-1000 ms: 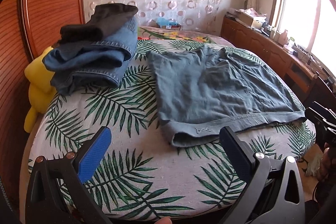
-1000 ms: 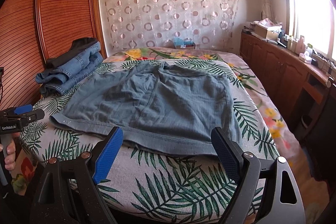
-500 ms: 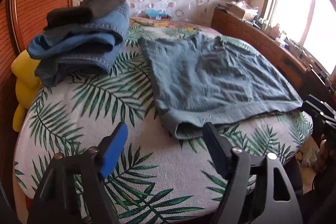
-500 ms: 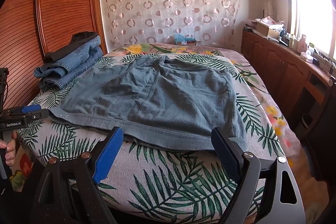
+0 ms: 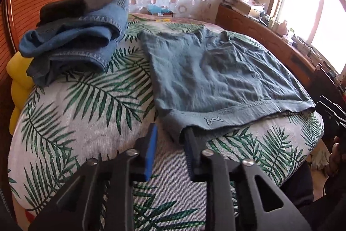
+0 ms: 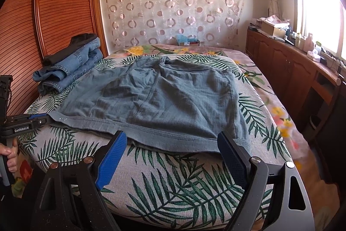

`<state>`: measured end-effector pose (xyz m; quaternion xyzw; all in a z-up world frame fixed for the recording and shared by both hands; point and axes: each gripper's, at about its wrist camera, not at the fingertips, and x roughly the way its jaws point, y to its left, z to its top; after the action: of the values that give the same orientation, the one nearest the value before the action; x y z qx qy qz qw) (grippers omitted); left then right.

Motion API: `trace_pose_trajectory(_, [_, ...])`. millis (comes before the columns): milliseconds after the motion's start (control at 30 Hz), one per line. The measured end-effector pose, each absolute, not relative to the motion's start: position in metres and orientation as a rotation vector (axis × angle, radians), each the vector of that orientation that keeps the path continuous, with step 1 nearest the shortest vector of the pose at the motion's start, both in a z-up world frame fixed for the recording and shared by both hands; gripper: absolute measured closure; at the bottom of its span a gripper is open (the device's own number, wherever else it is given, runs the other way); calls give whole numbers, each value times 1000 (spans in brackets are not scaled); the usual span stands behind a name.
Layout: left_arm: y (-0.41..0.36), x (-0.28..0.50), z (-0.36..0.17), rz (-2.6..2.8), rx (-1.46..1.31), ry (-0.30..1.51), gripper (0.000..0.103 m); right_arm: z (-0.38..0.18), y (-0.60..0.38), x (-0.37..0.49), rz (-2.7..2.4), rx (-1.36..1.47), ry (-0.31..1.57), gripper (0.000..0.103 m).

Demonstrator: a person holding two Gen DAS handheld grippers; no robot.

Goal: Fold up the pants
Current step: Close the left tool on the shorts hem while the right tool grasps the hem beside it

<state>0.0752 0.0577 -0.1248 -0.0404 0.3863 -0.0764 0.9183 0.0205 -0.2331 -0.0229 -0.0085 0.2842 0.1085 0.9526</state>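
two hand-held grippers are working at the near edge of the bed (image 6: 173,187). the left hand-held gripper (image 5: 170,133) is closing its jaws at the near left corner of the one pair of grey-blue pants (image 5: 216,75); a fold of that corner is lying between its fingers, and whether the pads are pressing it yet is unclear. the right hand-held gripper (image 6: 170,144) is holding its jaws spread wide, its fingertips just at the pants' near hem, gripping nothing. the pants are lying flat across the leaf-print bedcover. far left, one stack of folded clothes (image 5: 73,36) is sitting on the bed, with a dark garment on top of denim. only the left view is showing a yellow cushion (image 5: 17,88) beside the stack; only the right view is showing a hand (image 6: 10,155) holding the left hand-held gripper's handle.
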Motion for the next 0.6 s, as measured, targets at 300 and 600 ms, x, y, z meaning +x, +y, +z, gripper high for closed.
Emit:
trace_pose_trajectory(300, [58,67,-118,-161,-72,755,99,-20,-230,19,216,-17,578,16])
trace_pose_trajectory(600, [68,50,-105,-143,-92,713,99,-21,-234,21,207,-21,581,16])
